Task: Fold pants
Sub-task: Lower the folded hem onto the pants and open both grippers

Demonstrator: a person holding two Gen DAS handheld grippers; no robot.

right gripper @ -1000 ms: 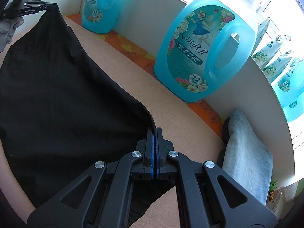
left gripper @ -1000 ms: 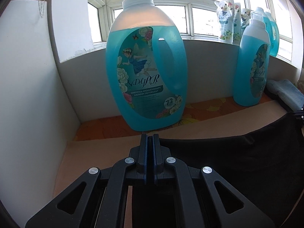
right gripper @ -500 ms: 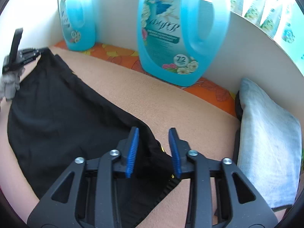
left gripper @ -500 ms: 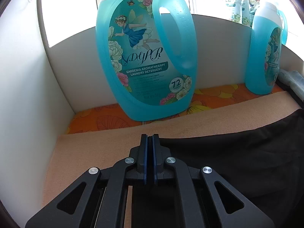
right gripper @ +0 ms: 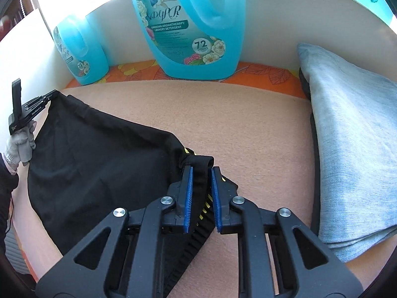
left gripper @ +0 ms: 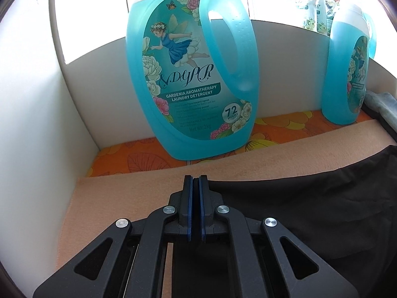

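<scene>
The left claw point(left gripper: 195, 182) is clamped on a corner of the black fabric pants point(right gripper: 99, 154), which lie spread on the peach felt worktop point(right gripper: 248, 129). The right claw point(right gripper: 200, 171) gapes partway open – its blue pads straddle the striped waistband. Two blue detergent jugs point(right gripper: 188, 24) stand behind.
</scene>
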